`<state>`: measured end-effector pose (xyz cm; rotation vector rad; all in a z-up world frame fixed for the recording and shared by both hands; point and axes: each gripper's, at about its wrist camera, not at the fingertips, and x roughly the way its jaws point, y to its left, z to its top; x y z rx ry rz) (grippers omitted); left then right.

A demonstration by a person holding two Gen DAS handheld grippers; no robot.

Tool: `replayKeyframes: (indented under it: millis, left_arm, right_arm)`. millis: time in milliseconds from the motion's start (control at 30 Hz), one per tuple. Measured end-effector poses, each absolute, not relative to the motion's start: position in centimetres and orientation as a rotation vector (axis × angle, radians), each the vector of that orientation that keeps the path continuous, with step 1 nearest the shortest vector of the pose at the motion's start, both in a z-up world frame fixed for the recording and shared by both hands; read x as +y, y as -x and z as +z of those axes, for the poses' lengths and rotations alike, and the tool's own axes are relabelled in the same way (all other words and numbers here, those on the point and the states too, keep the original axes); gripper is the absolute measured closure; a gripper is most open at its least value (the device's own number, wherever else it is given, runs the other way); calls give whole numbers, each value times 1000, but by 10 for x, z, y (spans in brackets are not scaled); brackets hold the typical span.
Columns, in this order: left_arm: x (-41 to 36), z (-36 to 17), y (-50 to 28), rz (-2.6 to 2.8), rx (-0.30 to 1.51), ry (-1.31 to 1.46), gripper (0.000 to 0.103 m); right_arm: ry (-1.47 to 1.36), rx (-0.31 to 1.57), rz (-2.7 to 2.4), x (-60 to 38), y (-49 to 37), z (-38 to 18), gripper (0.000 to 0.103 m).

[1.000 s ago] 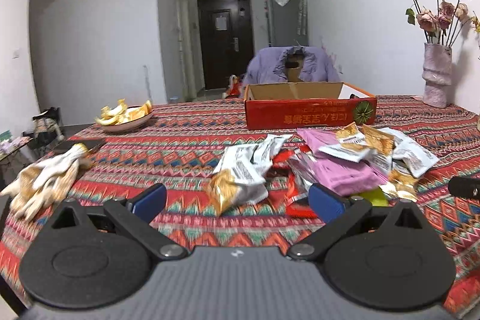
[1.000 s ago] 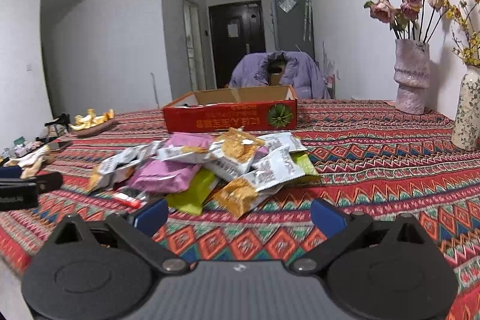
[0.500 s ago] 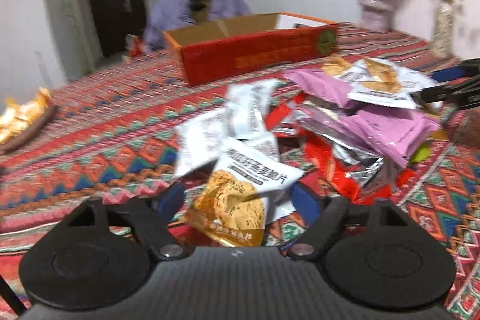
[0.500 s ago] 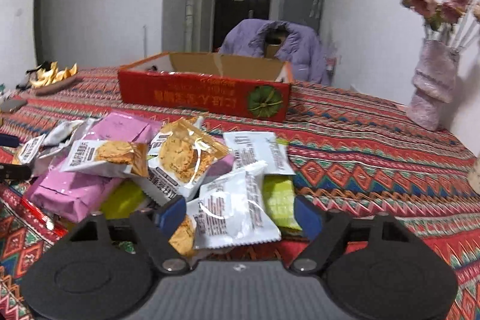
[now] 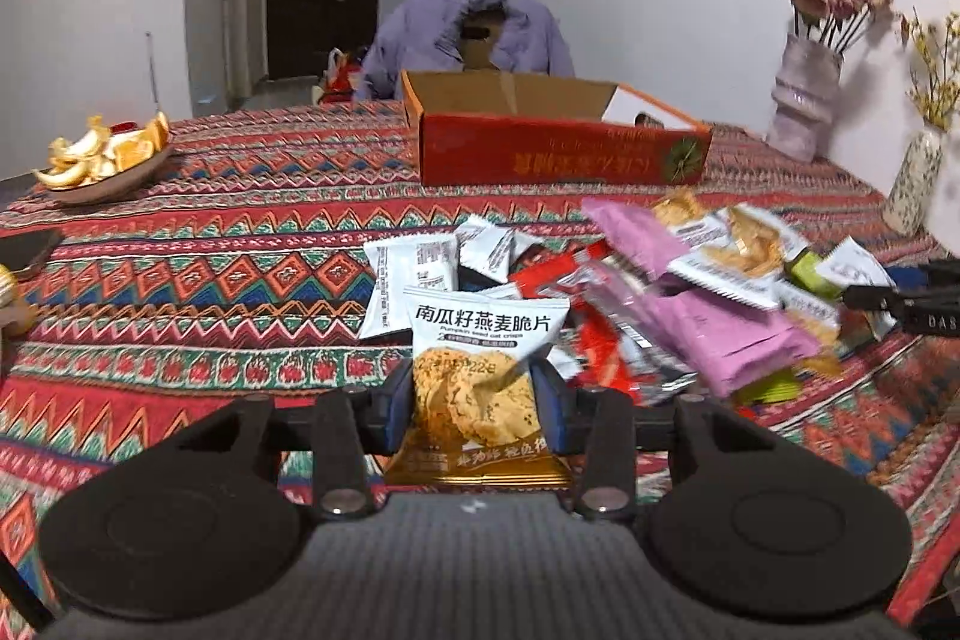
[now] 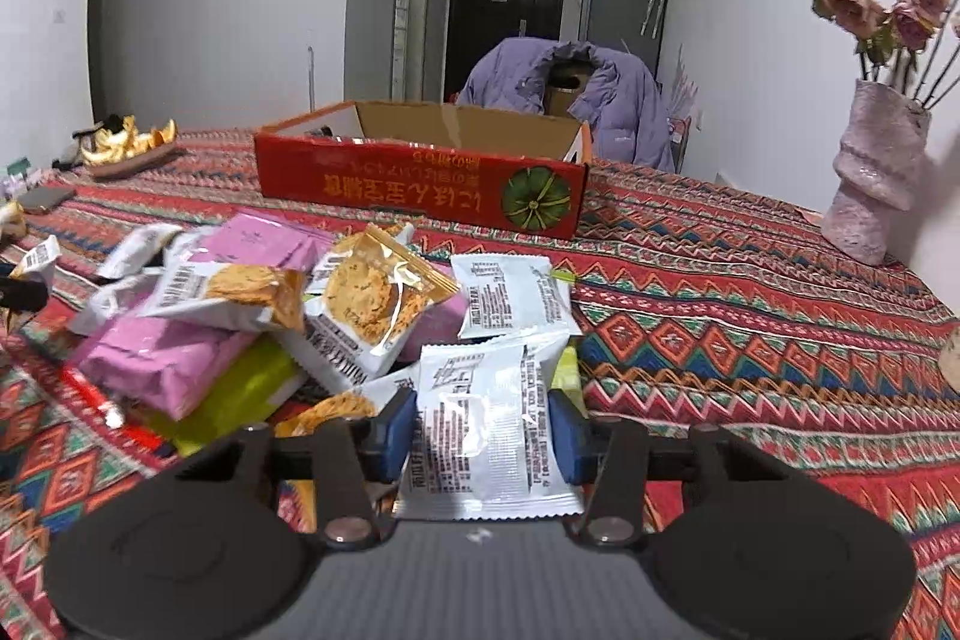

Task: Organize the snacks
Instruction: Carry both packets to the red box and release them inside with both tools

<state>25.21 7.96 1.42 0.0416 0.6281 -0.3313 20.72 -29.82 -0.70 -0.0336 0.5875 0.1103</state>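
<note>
A pile of snack packets (image 5: 660, 292) lies on the patterned tablecloth; it also shows in the right wrist view (image 6: 270, 304). An open red cardboard box (image 5: 558, 154) stands behind it, and shows in the right wrist view (image 6: 420, 178) too. My left gripper (image 5: 474, 406) is shut on an oat crisp packet (image 5: 480, 370), front side facing me. My right gripper (image 6: 486, 436) is shut on a white snack packet (image 6: 486, 424), back side facing me. The right gripper's tip shows at the right edge of the left wrist view (image 5: 900, 304).
A plate of orange peel (image 5: 102, 160) sits at the far left. A pink vase of dried roses (image 5: 804, 106) and a smaller vase (image 5: 912, 184) stand at the right by the wall. A chair with a purple jacket (image 6: 570, 100) stands behind the table.
Both grippers came down to the pile and closed: the left on the oat crisp packet, the right on the white packet. One second ago both were open and empty.
</note>
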Motion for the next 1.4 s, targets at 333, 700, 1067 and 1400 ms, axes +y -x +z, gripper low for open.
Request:
replayKeyframes:
  millis: [333, 700, 1067, 1400]
  left_arm:
    - [51, 73, -241, -297, 600, -14, 61]
    - [-3, 183, -405, -214, 571, -83, 61]
    - [-71, 93, -643, -125, 780, -73, 61]
    - [-86, 30, -715, -122, 837, -144, 41]
  right_arm:
    - [-69, 461, 192, -342, -171, 59, 58]
    - [-157, 459, 393, -383, -330, 207, 58]
    - [-138, 809, 177, -338, -627, 92, 58]
    - [71, 900, 29, -288, -708, 1, 49]
